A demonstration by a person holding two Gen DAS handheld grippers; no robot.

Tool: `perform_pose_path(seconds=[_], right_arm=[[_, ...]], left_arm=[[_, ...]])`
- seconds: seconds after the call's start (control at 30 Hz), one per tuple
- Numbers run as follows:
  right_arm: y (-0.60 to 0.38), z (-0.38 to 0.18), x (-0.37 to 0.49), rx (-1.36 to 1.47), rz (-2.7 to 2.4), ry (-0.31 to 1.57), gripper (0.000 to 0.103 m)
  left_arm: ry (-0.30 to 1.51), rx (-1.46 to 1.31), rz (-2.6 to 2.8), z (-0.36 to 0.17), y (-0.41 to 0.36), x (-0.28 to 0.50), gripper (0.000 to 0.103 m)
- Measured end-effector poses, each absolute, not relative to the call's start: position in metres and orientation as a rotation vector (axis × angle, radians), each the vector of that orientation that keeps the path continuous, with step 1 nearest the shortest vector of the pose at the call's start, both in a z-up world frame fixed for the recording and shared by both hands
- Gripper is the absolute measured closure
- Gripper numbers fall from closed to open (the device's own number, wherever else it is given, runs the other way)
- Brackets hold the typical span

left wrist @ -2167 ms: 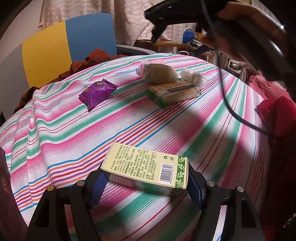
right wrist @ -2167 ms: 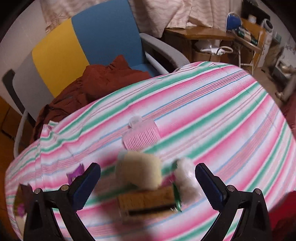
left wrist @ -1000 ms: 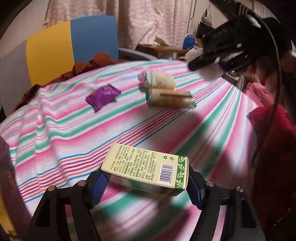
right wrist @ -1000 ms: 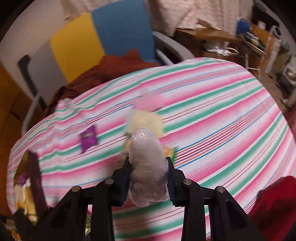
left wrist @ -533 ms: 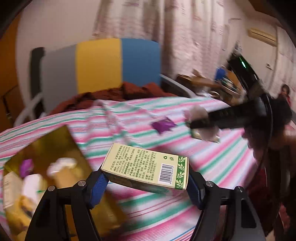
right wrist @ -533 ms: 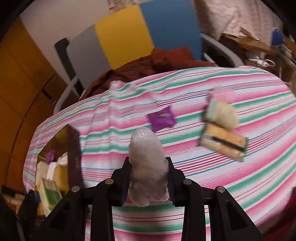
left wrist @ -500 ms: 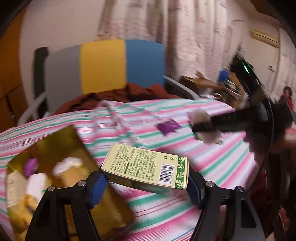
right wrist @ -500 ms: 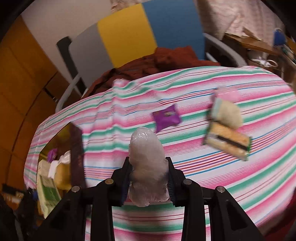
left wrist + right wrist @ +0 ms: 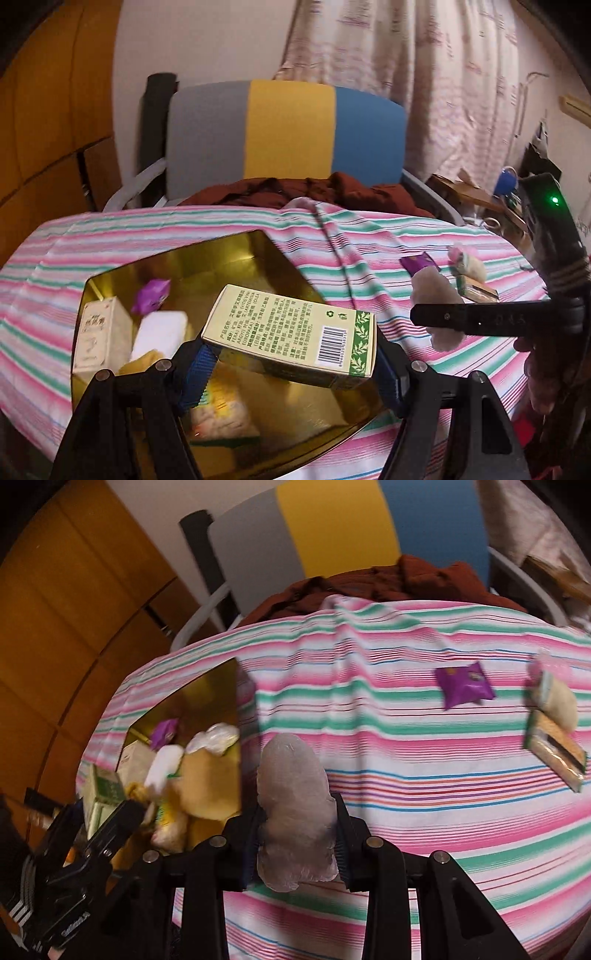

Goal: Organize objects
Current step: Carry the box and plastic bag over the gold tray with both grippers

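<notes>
So the green-and-cream box (image 9: pixel 291 334) with the barcode is clamped between the blue pads of the left hand-held gripper (image 9: pixel 291 363), hanging right over the open gold tin (image 9: pixel 229 254). The tin sits on the striped tablecloth (image 9: pixel 369 236) covering the bench, and there's already stuff inside: a purple packet (image 9: pixel 151 295), a pale carton (image 9: pixel 98 332), a white pack (image 9: pixel 159 332) and some yellowish snacks lower down.

The right hand-held gripper (image 9: pixel 297 834) is closed around a lumpy clear-plastic wrapped bundle (image 9: pixel 293 801), held up off the cloth just to the right of the tin. In the left wrist view it pokes in from the right with that same bundle.

Further out on the cloth, well away from the tin: a purple snack bag (image 9: pixel 463 686), a beige bun in plastic (image 9: pixel 557 698) and a cracker pack (image 9: pixel 556 753) touching it. Behind the bench is a grey, yellow and blue chair (image 9: pixel 288 133) with a rust-brown garment (image 9: pixel 314 192) dumped on it.
</notes>
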State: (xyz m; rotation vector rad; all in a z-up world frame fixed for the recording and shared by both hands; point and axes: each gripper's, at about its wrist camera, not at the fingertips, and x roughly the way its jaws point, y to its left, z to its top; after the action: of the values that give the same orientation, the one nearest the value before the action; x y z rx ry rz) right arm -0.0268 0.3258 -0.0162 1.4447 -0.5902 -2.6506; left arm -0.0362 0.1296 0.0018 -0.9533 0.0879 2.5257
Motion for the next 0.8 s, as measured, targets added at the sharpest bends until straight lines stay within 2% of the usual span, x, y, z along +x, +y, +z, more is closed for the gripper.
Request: perform_pose_path(seconds=[0.6, 0.67, 0.73, 0.8], right_arm=[[0.247, -0.02, -0.053, 1.426, -2.519, -0.417, 0.064], [0.236, -0.021, -0.051, 1.416, -2.471, -0.388, 0.057], [0.228, -0.022, -0.049, 1.409, -2.444, -0.359, 0.039], [0.223, -0.024, -0.048, 1.414, -2.438, -0.335, 0.035]], left_arm=[[-0.241, -1.069, 2.669, -0.002, 0.014, -0.067, 0.028], [-0.282, -1.072, 2.655, -0.001, 0.011, -0.073, 0.028], [-0.298, -1.082, 2.64, 0.0, 0.014, -0.081, 0.027], [-0.314, -1.09, 2.64, 0.003, 0.018, -0.09, 0.027]])
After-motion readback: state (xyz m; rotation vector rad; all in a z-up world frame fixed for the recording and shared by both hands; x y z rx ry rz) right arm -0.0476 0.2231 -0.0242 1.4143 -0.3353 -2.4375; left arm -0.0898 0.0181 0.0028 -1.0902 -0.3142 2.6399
